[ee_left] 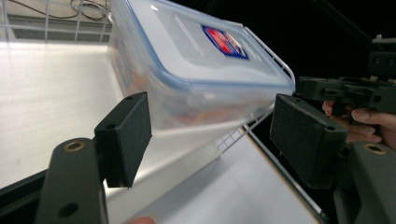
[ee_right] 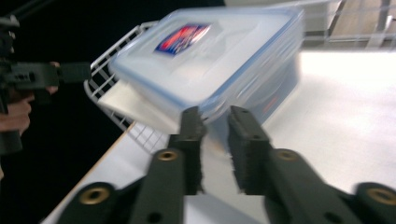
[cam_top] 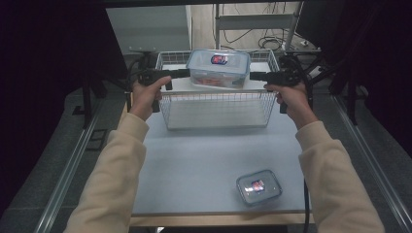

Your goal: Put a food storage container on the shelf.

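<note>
A clear plastic box [cam_top: 218, 67] with a blue-sealed lid and a red and blue label rests tilted in the white wire basket [cam_top: 216, 93]. My left gripper [cam_top: 183, 73] is at the box's left side. In the left gripper view it [ee_left: 210, 100] stands open, its pads [ee_left: 128, 130] wide apart and clear of the box [ee_left: 196, 65]. My right gripper [cam_top: 253, 76] is at the box's right end. In the blurred right gripper view its jaws [ee_right: 212, 114] leave only a narrow gap just below the box's near corner [ee_right: 210, 70], with nothing seen between them.
A smaller lidded box [cam_top: 259, 187] with the same label lies near the front right of the pale table [cam_top: 204, 155]. Dark curtains flank the table, and metal rails run along both sides. Cables and a frame stand behind the basket.
</note>
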`<state>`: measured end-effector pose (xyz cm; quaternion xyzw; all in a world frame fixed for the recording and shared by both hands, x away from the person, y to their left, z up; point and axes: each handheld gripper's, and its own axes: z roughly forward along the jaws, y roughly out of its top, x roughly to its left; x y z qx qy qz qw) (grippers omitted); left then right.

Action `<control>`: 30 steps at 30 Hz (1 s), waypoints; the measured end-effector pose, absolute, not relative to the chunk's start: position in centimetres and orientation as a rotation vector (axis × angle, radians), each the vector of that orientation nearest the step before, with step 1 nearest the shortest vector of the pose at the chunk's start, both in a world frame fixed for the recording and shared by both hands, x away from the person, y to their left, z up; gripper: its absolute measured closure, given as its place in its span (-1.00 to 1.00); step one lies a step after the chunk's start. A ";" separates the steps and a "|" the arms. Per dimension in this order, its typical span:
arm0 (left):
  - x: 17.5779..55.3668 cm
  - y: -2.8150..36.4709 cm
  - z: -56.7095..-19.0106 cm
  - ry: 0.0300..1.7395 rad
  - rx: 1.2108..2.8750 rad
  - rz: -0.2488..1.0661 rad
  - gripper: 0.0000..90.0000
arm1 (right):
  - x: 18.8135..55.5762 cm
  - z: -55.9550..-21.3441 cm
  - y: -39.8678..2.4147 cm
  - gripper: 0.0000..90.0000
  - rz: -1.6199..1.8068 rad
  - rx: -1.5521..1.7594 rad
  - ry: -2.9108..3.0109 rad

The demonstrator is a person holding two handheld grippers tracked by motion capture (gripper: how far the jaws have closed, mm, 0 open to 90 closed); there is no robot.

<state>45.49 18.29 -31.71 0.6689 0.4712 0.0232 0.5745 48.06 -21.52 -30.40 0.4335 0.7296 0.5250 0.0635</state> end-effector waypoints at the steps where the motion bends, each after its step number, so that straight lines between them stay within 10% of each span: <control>1: 45.1 18.3 -31.7 1.094 1.573 0.057 -0.36 | 47.6 -30.7 -21.3 0.86 1.581 1.281 2.235; 30: 43.0 18.3 -33.2 1.029 1.579 0.017 -0.38 | 50.3 -34.3 -17.3 0.99 1.520 1.321 2.245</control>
